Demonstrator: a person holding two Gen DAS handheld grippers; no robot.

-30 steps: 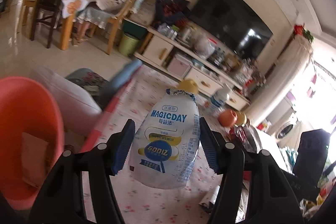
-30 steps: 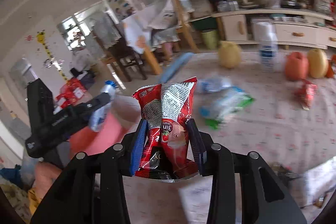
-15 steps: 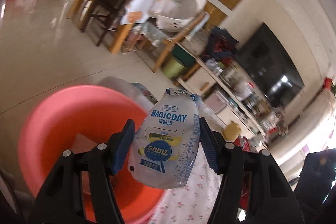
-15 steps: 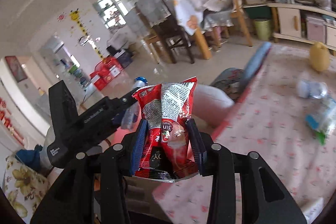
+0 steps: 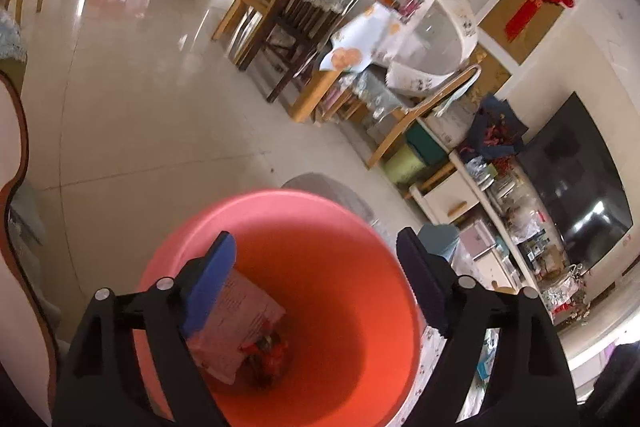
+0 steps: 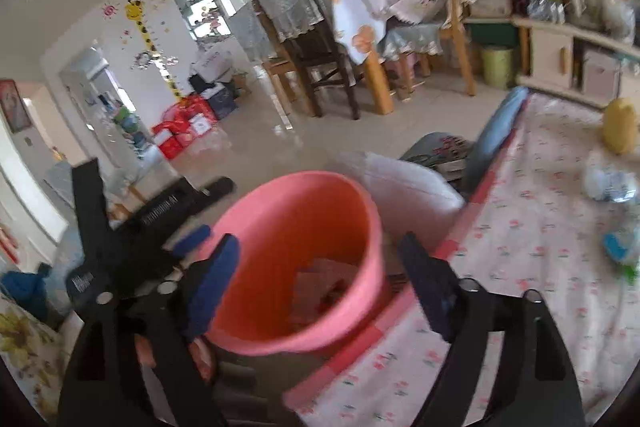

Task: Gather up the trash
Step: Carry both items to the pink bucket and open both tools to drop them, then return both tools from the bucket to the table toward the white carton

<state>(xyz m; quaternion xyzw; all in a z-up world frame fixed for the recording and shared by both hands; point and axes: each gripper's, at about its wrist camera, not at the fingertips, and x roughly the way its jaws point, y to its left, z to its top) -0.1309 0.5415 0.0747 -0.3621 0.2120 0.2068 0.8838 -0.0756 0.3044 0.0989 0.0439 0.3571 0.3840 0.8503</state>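
A pink plastic bucket stands on the floor beside the bed. My left gripper is open and empty right above its mouth. Inside lie a pale paper packet and a red wrapper. My right gripper is open and empty above the same bucket, which shows flat trash inside. The left gripper also shows in the right wrist view, at the bucket's left rim. More trash lies on the floral bedsheet: a crumpled clear bottle and a blue-green wrapper.
A white pillow and a blue cushion lie at the bed's edge behind the bucket. A yellow toy sits on the bed. A dining table with chairs, a green bin and a TV cabinet stand across the tiled floor.
Both grippers opened over the bucket. The left let go of the Magicday pouch and the right let go of the red snack bag; neither is between the fingers now.
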